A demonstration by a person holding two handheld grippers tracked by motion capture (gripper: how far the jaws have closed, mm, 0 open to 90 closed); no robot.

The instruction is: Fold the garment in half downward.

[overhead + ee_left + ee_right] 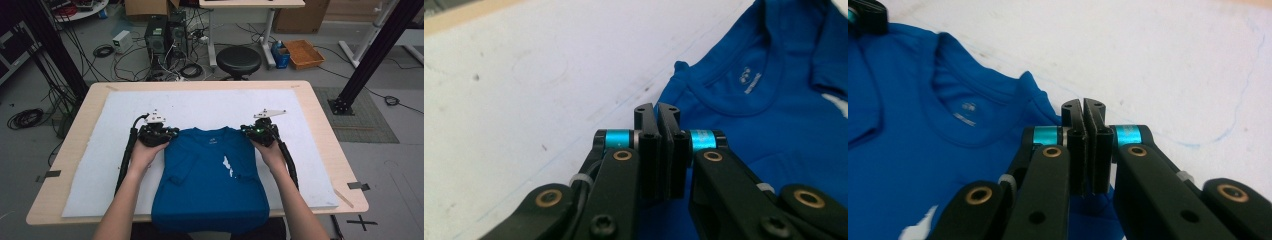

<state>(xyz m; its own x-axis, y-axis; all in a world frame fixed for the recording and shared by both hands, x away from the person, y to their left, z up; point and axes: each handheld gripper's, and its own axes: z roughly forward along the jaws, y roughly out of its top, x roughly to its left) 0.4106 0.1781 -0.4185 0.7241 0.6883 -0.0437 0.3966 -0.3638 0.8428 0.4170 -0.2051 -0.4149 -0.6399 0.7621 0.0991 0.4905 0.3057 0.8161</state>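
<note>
Lying lengthwise toward the near edge, the blue T-shirt (210,175) is apparently pinched at its far shoulders by the closed left gripper (170,134) and right gripper (248,131).

A T-shirt (210,175) lies on a mat (100,150) covering the table (320,125). Left gripper (170,134) at its ten o'clock shoulder, right gripper (247,131) at two o'clock.

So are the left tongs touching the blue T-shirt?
Touching. In the left gripper view, the left tongs are shut on the blue T-shirt at its shoulder edge.
</note>
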